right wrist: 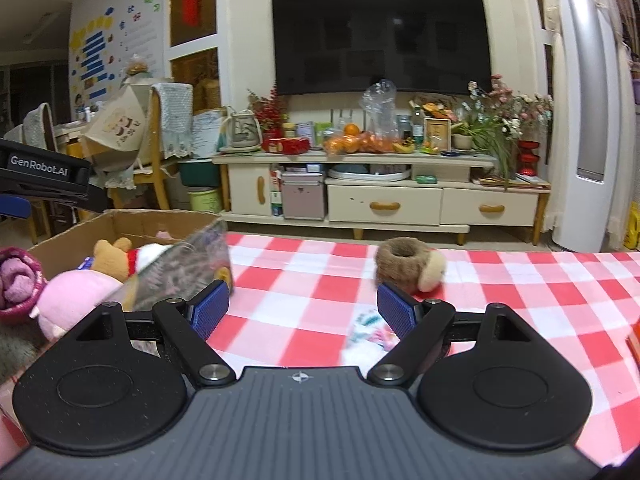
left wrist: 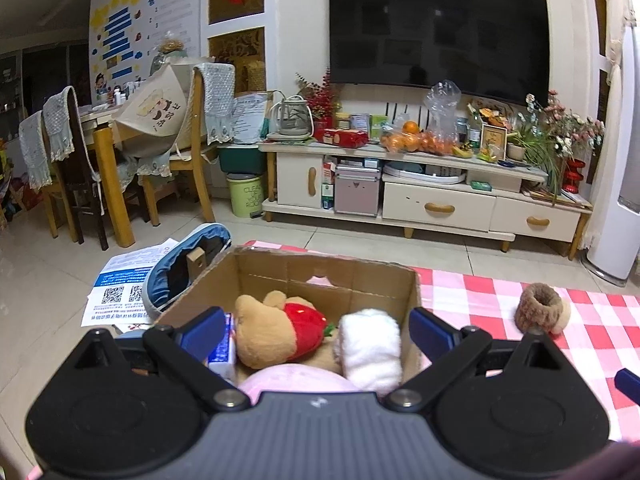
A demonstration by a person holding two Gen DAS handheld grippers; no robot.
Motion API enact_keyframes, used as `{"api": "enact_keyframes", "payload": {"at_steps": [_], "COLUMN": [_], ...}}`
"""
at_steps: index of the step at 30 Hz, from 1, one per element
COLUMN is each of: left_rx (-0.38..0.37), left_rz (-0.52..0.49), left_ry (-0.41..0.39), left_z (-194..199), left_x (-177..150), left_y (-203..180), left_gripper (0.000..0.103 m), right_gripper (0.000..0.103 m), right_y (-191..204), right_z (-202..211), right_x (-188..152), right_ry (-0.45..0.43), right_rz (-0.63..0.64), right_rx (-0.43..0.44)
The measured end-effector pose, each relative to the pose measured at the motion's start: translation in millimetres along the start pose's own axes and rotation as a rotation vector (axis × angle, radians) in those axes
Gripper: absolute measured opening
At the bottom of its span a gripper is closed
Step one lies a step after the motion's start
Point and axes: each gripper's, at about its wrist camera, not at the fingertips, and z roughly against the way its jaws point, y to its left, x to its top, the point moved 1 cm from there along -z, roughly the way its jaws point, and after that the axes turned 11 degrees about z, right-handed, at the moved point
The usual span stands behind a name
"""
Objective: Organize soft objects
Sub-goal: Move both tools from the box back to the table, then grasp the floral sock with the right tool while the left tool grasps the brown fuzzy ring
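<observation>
Left hand-held gripper (left wrist: 316,330) spread wide, empty, above cardboard box (left wrist: 288,270) holding bear plush (left wrist: 264,332), white plush (left wrist: 372,344) and pink plush (left wrist: 288,378). Right hand-held gripper (right wrist: 303,307) likewise agape, empty, over checkered worktop (right wrist: 520,280). Brown fuzzy toy (right wrist: 408,264) at one o'clock from right pads, apart, outside box. Box at ten o'clock.

box (left wrist: 320,276) on tablecloth (left wrist: 480,300), at its left end | in box: bear plush (left wrist: 268,332) centre, fluffy roll (left wrist: 372,344) to its right, round plush (left wrist: 296,376) nearest the camera | ring-shaped plush (right wrist: 408,264) on cloth, well right of box | TV cabinet (right wrist: 384,200) behind table | dining chairs (left wrist: 188,140) far left
</observation>
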Motion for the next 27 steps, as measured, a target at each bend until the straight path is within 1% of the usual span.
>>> {"api": "enact_keyframes", "payload": {"at_steps": [5,11,15,17,20,24,27], "left_rx": [-0.009,-0.026,-0.039,-0.047,-0.062,-0.087,-0.093], "left_rz": [-0.028,-0.062,-0.091,-0.105,-0.122,-0.154,-0.183], "left_ry": [-0.002,-0.006,-0.009,-0.012,-0.017,-0.014,-0.018], "left_z": [2,6,8,9,11,12,15], "left_x": [-5,-10,-15,-17,-20,-26,-32], "left_y": [-10,-22,-27,-30,-36,-45,-52], "left_gripper": [0.098,0.098,0.099,0.102,0.102,0.102,0.102], "right_gripper": [0.102,0.103,0.103,0.103,0.103,0.103,0.103], "right_y": [-2,-3,-4,-7,-11,-14,-15], "right_z": [3,-2,-13,-23,-38,-56,-62], "right_x": [-3,-9,-18,-21,-25,-26,-28], "right_ry": [0.008,0.030,0.066,0.088,0.117,0.154,0.171], "right_rz": [-0.015,-0.035,-0.023,-0.025,-0.021,-0.012,0.010], "right_rx": [-0.033,-0.044,-0.038,-0.035,-0.028,0.002,0.005]}}
